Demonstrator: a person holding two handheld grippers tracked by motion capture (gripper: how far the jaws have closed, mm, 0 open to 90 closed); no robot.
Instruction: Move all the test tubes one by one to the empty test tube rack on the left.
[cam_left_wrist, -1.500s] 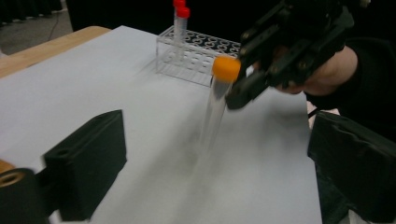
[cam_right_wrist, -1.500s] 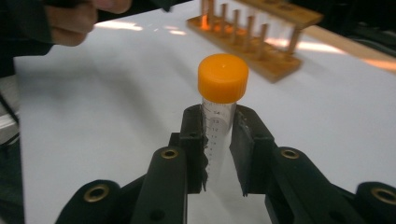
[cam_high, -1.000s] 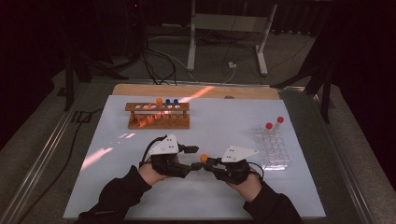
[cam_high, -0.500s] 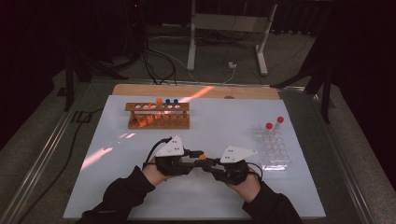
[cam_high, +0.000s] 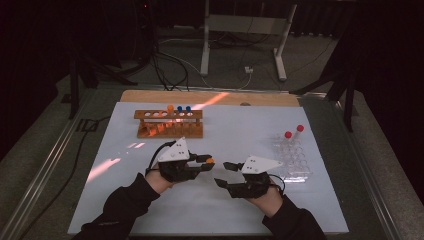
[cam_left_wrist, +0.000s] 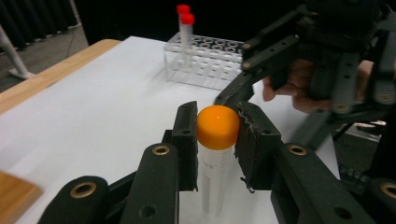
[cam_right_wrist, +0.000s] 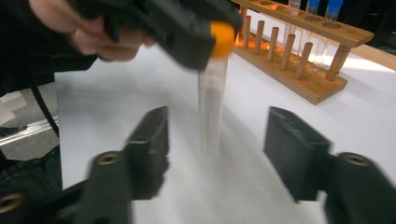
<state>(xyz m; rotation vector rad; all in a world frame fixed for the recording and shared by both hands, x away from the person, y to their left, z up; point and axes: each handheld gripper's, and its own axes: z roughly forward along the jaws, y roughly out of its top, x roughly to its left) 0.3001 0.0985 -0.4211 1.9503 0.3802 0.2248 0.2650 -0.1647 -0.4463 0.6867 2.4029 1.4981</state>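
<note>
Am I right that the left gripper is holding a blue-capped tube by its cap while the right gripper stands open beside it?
Not quite: the cap is orange, not blue, as the left gripper view shows. The left gripper holds the orange-capped tube by its cap, and the right gripper stands open beside it.

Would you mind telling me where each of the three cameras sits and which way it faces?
High view: fixed above the person's side, looking forward and down on the white table; both forearms enter from the bottom.
Left gripper view: rides the left gripper, looking toward the clear rack; its jaws clamp the orange-capped tube.
Right gripper view: rides the right gripper, jaws apart, facing the wooden rack.
Shared: the gripper views face each other, both showing the tube.
</note>
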